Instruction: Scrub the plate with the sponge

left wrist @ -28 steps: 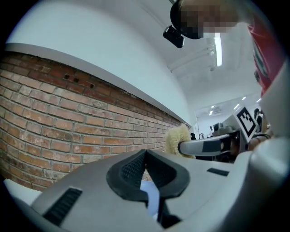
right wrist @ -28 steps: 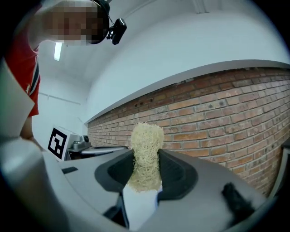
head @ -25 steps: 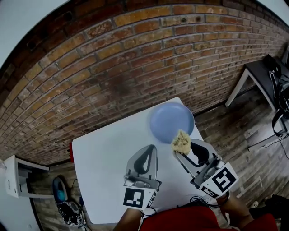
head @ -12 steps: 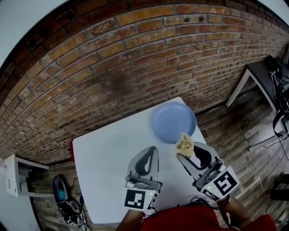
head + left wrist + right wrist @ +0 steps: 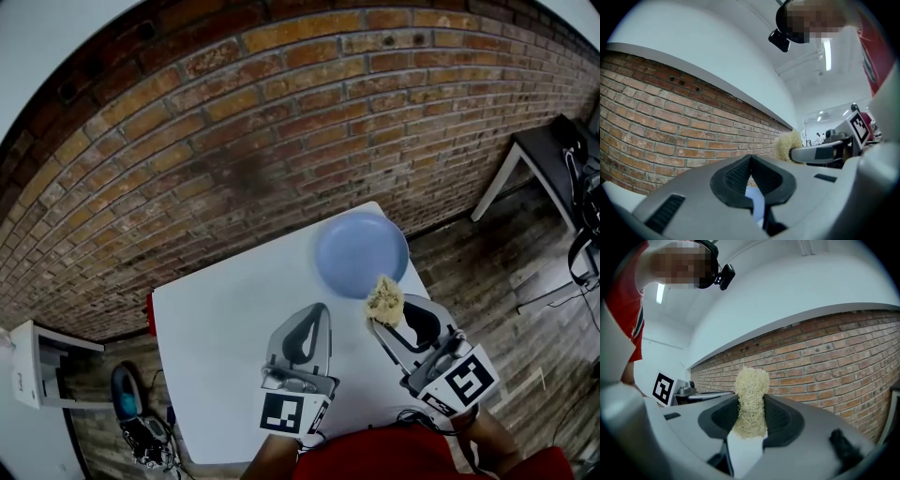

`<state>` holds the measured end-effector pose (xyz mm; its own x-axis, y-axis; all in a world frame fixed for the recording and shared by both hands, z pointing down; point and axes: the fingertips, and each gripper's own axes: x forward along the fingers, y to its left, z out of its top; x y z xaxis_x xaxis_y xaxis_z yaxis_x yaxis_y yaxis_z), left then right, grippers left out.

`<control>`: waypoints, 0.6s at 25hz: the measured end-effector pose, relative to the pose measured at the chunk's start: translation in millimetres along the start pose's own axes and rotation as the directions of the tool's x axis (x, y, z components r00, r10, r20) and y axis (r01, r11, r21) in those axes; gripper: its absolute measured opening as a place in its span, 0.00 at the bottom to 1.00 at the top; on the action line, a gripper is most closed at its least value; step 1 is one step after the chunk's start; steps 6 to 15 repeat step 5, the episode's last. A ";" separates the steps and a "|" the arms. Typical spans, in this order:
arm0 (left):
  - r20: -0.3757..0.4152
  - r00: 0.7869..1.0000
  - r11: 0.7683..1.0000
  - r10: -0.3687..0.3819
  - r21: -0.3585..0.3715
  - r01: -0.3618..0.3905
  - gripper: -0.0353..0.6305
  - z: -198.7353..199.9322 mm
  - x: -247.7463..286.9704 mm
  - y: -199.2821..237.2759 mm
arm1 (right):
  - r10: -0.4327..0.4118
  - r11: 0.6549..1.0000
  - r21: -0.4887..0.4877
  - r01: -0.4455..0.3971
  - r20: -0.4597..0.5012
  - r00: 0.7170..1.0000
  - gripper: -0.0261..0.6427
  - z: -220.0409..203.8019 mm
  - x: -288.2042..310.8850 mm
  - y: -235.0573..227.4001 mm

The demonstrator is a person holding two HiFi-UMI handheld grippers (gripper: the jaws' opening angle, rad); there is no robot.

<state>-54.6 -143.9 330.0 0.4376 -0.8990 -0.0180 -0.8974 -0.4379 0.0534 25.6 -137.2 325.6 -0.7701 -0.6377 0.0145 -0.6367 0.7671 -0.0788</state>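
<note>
A round blue plate [image 5: 361,253] lies at the far right corner of the white table [image 5: 216,337]. My right gripper [image 5: 380,315] is shut on a tan fibrous sponge [image 5: 384,300], held just off the plate's near rim; the right gripper view shows the sponge [image 5: 751,401] squeezed between the two dark pads [image 5: 782,418]. My left gripper [image 5: 312,315] hovers over the table to the left of the plate, jaws shut with nothing between them. In the left gripper view a sliver of the blue plate [image 5: 757,202] shows under the shut jaws, with the sponge [image 5: 787,145] to the right.
A brick wall [image 5: 281,122] runs behind the table. On the floor, a dark table with white legs [image 5: 539,155] stands at the right, and a white unit [image 5: 33,366] and gear [image 5: 131,417] at the left. The person's red sleeve [image 5: 375,459] fills the bottom edge.
The right gripper with the sponge has drifted slightly right and nearer, off the plate's rim. The left gripper has stayed put.
</note>
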 end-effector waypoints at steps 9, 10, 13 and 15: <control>0.005 1.000 1.000 -0.003 0.003 0.003 0.07 1.2 -0.1 -0.8 | 0.000 1.000 0.000 0.000 -0.001 1.000 0.28 0.6 -0.1 0.5; 0.005 1.000 1.000 -0.003 0.003 0.003 0.07 1.2 -0.1 -0.8 | 0.000 1.000 0.000 0.000 -0.001 1.000 0.28 0.6 -0.1 0.5; 0.005 1.000 1.000 -0.003 0.003 0.003 0.07 1.2 -0.1 -0.8 | 0.000 1.000 0.000 0.000 -0.001 1.000 0.28 0.6 -0.1 0.5; 0.005 1.000 1.000 -0.003 0.003 0.003 0.07 1.2 -0.1 -0.8 | 0.000 1.000 0.000 0.000 -0.001 1.000 0.28 0.6 -0.1 0.5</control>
